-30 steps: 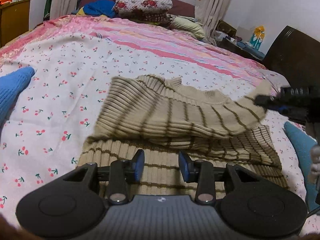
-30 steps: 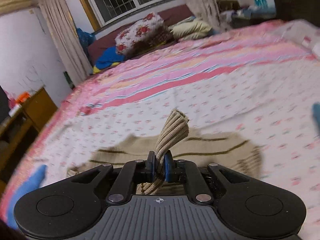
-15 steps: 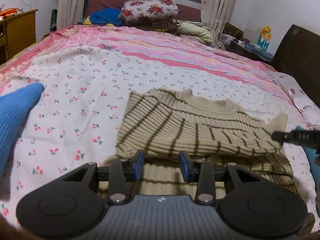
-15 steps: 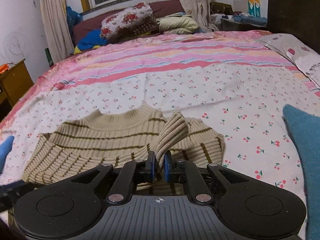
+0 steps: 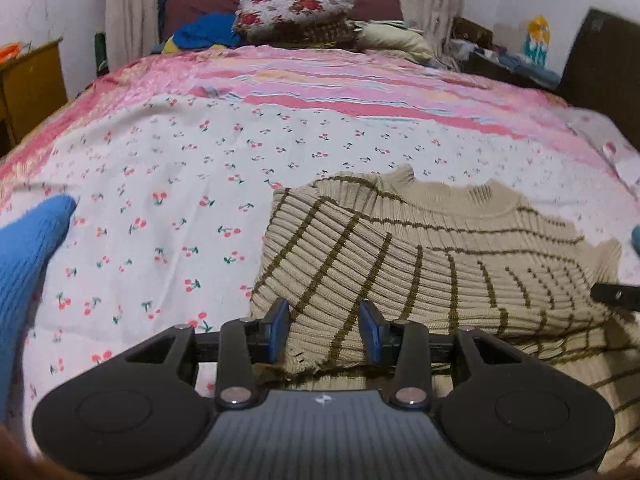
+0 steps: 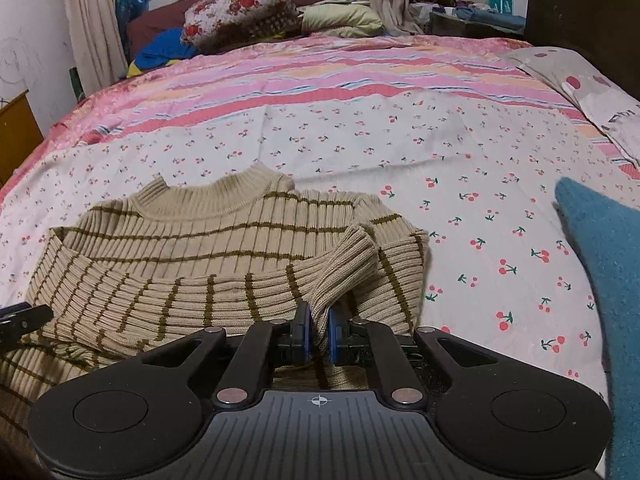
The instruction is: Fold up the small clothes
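Observation:
A beige ribbed sweater with brown stripes (image 5: 420,264) lies on the cherry-print bedsheet (image 5: 168,208), one sleeve folded across its body. My left gripper (image 5: 324,332) is open, low over the sweater's left edge, with knit between the blue pads. In the right wrist view the sweater (image 6: 192,248) fills the left half. My right gripper (image 6: 319,334) is shut on the sleeve cuff (image 6: 348,264), held just above the sweater's right side. The right gripper's tip (image 5: 616,296) shows at the right edge of the left wrist view.
A blue garment (image 5: 28,256) lies at the left. A teal garment (image 6: 604,280) lies at the right. Pillows and folded bedding (image 6: 240,8) are piled at the far end. A wooden cabinet (image 5: 28,84) stands left of the bed, a dark headboard (image 6: 580,12) at the right.
My right gripper has carried the sleeve across the sweater from left to right and lowered it. The sleeve now lies flat over the body. My left gripper has stayed open near the left edge.

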{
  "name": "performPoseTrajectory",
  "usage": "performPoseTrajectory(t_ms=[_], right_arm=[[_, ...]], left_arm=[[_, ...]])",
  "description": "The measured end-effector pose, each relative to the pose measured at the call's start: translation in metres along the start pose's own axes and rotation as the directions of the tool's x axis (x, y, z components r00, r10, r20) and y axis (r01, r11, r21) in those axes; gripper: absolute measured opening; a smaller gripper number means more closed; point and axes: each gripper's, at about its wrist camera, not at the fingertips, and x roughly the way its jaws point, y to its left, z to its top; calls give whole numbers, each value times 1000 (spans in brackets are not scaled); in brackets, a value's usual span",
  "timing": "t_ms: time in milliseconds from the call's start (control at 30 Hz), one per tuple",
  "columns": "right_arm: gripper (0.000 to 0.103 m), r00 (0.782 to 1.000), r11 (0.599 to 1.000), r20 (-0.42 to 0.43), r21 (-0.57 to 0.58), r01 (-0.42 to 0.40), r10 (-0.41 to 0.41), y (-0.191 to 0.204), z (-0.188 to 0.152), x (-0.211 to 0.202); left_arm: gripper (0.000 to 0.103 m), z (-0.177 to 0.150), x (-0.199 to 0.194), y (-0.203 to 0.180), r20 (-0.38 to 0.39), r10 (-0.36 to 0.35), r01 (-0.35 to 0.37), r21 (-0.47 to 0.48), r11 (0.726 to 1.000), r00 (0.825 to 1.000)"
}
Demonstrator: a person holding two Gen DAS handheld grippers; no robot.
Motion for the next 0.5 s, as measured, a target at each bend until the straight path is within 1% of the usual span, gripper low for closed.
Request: performPoseTrajectory(t_ms=[100,200,300,367,433,500], right_arm=[[9,1000,1000,-5,-2,2,-2,0,0,1],[9,1000,1000,-7,-3,3,-3,1,1,1],[9,1000,1000,-8,2,-1,1,0,1,1],[10,1000,1000,-11,1,-3,3,0,2,3],[10,1000,1000,-15,-2,-3,3,0,4,6],[10,1000,1000,-18,-1,-1,1,2,5,8]], left_arm=[[45,2,-3,-2,0,6,-6,2,1000,1000],[45,4,-11,3,22,-9,9,-25,1000,1000],[45,7,-10,9,26,39,-38,-36,999,999],[45,9,-1,16,-7,72,-73,-51,996,997],[49,10,8,24,-42,60,-63,-77,995,997],[52,10,11,27,-46,52,-55,-84,995,998]])
